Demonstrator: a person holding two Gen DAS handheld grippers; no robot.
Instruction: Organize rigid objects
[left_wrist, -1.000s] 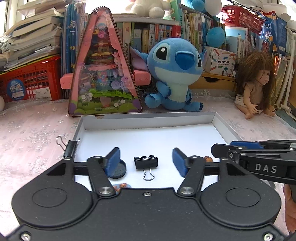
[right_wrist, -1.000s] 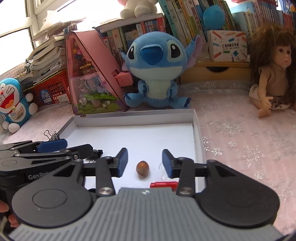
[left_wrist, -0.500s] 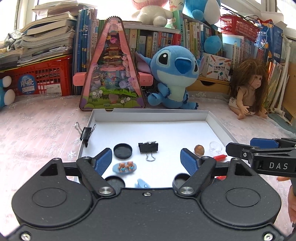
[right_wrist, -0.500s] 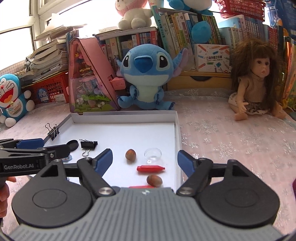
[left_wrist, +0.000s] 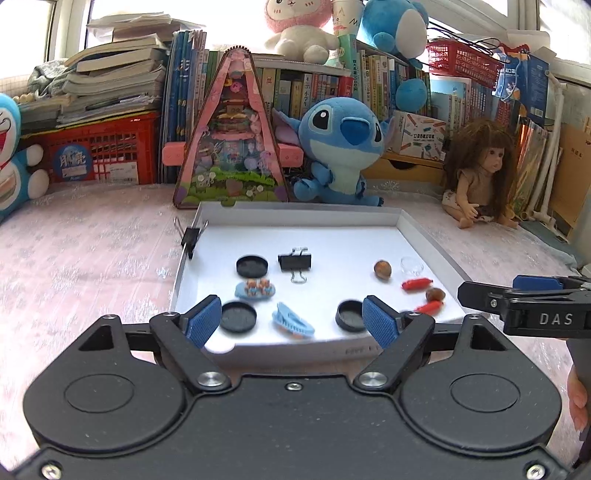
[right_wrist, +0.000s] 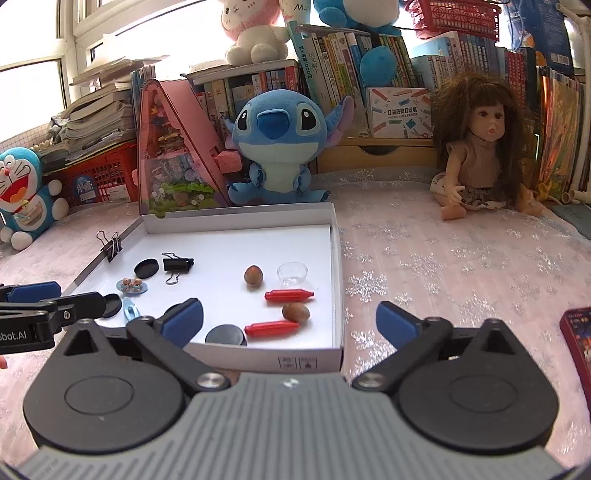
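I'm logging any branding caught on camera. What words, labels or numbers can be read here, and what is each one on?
"DAS": white letters on the right claw's black arm, left wrist view.
"bot.AI": cut off at the picture's edge, on the left claw's black arm, right wrist view.
Chinese characters on the pencil-print box: too small to read surely.
Book spines, red crate's round sticker, white tray's front marks: too small or blurred.
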